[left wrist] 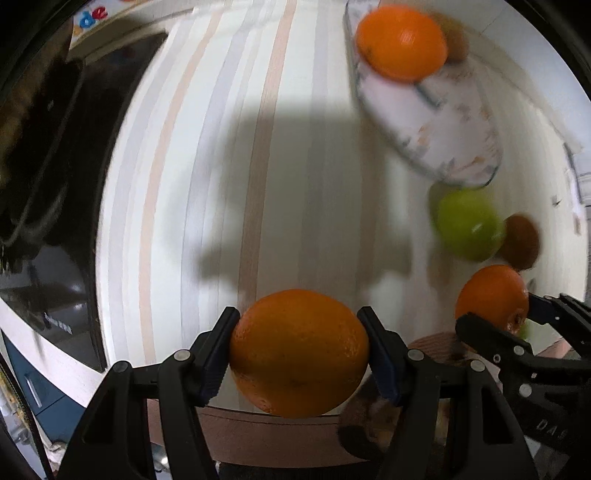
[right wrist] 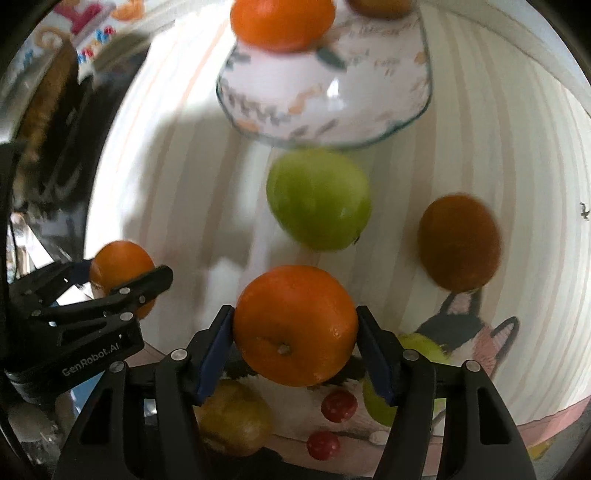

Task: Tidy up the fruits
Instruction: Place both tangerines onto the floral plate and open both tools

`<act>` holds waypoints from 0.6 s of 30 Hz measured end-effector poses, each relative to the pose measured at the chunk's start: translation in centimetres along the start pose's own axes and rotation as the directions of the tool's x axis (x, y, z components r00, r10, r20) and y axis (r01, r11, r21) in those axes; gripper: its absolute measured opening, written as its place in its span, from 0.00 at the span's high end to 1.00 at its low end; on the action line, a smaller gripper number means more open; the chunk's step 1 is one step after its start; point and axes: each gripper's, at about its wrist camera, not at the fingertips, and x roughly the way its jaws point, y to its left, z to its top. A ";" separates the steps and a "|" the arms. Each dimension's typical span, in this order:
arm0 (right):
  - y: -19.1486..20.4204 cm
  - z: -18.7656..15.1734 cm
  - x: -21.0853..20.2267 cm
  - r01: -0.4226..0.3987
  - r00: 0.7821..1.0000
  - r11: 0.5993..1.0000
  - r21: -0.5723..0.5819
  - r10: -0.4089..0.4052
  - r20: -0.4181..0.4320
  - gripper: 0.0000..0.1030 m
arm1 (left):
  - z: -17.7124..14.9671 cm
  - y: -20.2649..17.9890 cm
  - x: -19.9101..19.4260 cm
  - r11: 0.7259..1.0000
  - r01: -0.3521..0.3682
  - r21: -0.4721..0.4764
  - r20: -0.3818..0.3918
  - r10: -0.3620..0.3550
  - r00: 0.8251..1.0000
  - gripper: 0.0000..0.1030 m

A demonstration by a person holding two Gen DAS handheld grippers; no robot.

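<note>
Striped table (right wrist: 480,122) carries a patterned white bowl (right wrist: 332,92) with an orange (right wrist: 282,22) and a brownish fruit inside, green apple (right wrist: 319,199) just below its rim, kiwi (right wrist: 460,247) beside that. Left tongs (left wrist: 299,354), "GenRobot.AI" printed on the body, are clamped on an orange (left wrist: 299,354). Right tongs (right wrist: 295,326) squeeze another orange (right wrist: 295,325), stem end facing the camera.
</note>
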 end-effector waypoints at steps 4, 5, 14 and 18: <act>-1.4 2.3 -4.1 -0.057 0.994 0.997 0.048 0.052 0.092 0.35 | 3.1 -0.7 -4.0 0.999 0.050 0.008 0.072 -0.051 0.996 0.39; -1.9 3.2 -4.9 -0.069 0.992 0.996 0.059 0.062 0.111 0.35 | 4.2 -1.0 -4.9 0.998 0.065 0.011 0.090 -0.066 0.994 0.39; -6.8 14.7 -6.3 -0.060 0.978 0.983 0.172 0.024 0.206 0.35 | 19.6 -4.3 -8.4 0.995 0.022 0.094 0.203 -0.041 0.978 0.39; -7.7 18.1 -4.4 -0.044 0.981 0.980 0.193 0.006 0.193 0.35 | 24.6 -5.3 -6.6 0.994 0.033 0.108 0.163 -0.051 0.985 0.39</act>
